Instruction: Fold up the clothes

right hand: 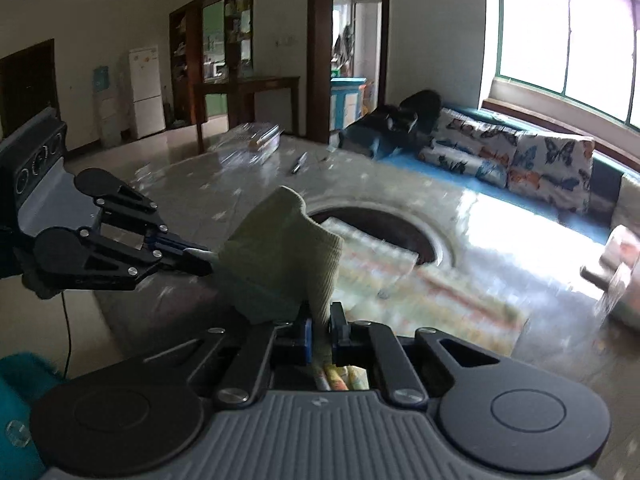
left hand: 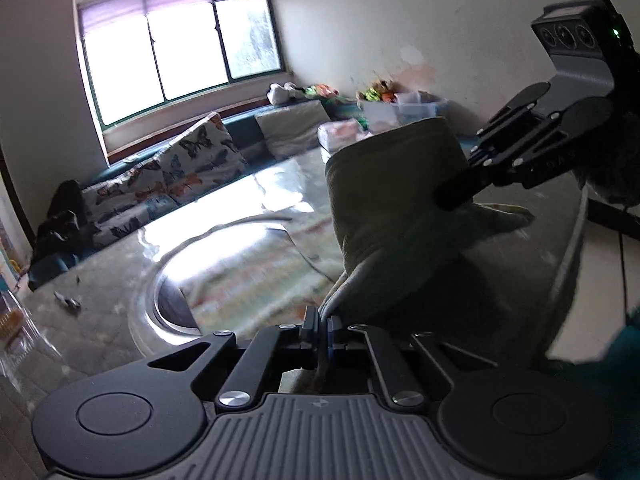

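A pale green ribbed garment (left hand: pixel 392 200) hangs stretched between both grippers above the table. My left gripper (left hand: pixel 322 326) is shut on its lower edge, close to the camera. My right gripper (left hand: pixel 452 196) comes in from the right and is shut on the far edge of the same cloth. In the right wrist view the green garment (right hand: pixel 280 256) rises in a peak, my right gripper (right hand: pixel 320 330) pinches its near edge and my left gripper (right hand: pixel 200 262) grips its left side. A striped pastel cloth (left hand: pixel 248 280) lies flat on the table beneath.
The marble table (right hand: pixel 200 184) has a round recess (right hand: pixel 380 232) in its middle. A butterfly-print cushion (left hand: pixel 196 160) rests on the teal bench under the window. A pen (right hand: pixel 298 164) and a clear box (right hand: pixel 256 140) lie at the table's far side. A folded pile (left hand: pixel 344 130) sits near the back.
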### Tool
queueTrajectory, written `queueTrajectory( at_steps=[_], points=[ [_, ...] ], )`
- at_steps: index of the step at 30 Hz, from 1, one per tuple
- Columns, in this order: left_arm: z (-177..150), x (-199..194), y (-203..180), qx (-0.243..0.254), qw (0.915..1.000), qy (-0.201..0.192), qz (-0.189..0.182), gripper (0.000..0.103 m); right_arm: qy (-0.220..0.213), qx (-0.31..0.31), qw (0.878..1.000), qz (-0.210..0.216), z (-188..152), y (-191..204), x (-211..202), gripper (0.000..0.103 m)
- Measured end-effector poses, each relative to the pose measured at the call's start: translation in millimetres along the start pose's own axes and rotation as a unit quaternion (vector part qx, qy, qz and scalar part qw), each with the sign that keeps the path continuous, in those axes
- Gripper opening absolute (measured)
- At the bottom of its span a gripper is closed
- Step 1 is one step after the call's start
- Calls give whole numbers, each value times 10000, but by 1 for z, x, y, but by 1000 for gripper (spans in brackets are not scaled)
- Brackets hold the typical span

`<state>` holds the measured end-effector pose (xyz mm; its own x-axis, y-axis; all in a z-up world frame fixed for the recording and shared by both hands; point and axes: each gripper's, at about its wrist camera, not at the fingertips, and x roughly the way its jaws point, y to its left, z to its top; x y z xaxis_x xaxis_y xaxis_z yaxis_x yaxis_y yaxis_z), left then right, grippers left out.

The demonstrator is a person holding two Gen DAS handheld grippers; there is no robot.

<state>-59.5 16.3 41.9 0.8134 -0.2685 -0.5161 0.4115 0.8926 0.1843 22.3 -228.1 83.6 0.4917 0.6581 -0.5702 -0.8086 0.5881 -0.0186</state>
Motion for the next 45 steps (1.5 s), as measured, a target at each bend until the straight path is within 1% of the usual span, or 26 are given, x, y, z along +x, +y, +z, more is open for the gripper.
queueTrajectory(
  at_steps=[5,8,12,15,19,21,23,27,29,31,32,33,34,35,36,37,38,40,41,42,44,45],
  points=[
    [33,30,28,-36,9996,-175,234,4,-101,-160,9994,-306,37,-26,18,7],
    [49,59,49,-123,9993,-113,324,4,-33,-200,9988,-440,57,-43,41,7],
    [63,106,81,-383,9985,138,380,4,125,-210,9978,-615,80,-68,79,7],
    [61,139,102,-622,9966,390,369,5,340,-88,9969,-705,88,-88,118,7],
    [55,180,126,-1036,9914,729,316,5,603,217,9952,-745,80,-109,163,7],
    [48,194,133,-1196,9885,873,306,6,698,341,9939,-778,72,-116,181,8],
    [43,205,137,-1297,9860,998,329,8,798,524,9917,-865,61,-124,199,10],
    [39,214,139,-1439,9818,1160,428,12,905,791,9876,-1009,45,-135,216,23],
    [39,215,140,-1497,9803,1197,479,17,882,881,9862,-1085,40,-139,214,23],
    [39,213,141,-1553,9794,1181,516,18,818,947,9858,-1116,37,-141,208,28],
    [40,212,142,-1578,9791,1165,532,19,777,959,9859,-1128,37,-141,203,39],
    [41,210,142,-1600,9790,1142,546,20,718,954,9862,-1150,37,-139,197,48],
    [42,207,141,-1614,9790,1108,572,26,658,948,9864,-1172,36,-137,191,51],
    [43,204,141,-1625,9791,1059,610,34,585,936,9868,-1182,35,-134,183,51],
    [44,201,141,-1646,9792,1001,634,38,514,927,9872,-1188,33,-131,176,56],
    [45,197,141,-1686,9790,945,649,43,464,947,9877,-1152,31,-129,171,61],
    [46,192,141,-1741,9784,894,667,48,415,969,9882,-1111,30,-126,166,69],
    [49,185,141,-1821,9775,810,697,52,367,1030,9895,-949,25,-120,159,70],
    [49,180,141,-1854,9770,769,718,56,383,1042,9897,-904,22,-118,158,70],
    [49,177,141,-1883,9766,741,734,58,413,1076,9896,-863,19,-117,159,70],
    [49,172,140,-1931,9757,711,756,68,486,1166,9884,-849,14,-117,163,70],
    [49,170,138,-1962,9751,700,759,71,526,1218,9873,-872,12,-118,166,71]
  ],
)
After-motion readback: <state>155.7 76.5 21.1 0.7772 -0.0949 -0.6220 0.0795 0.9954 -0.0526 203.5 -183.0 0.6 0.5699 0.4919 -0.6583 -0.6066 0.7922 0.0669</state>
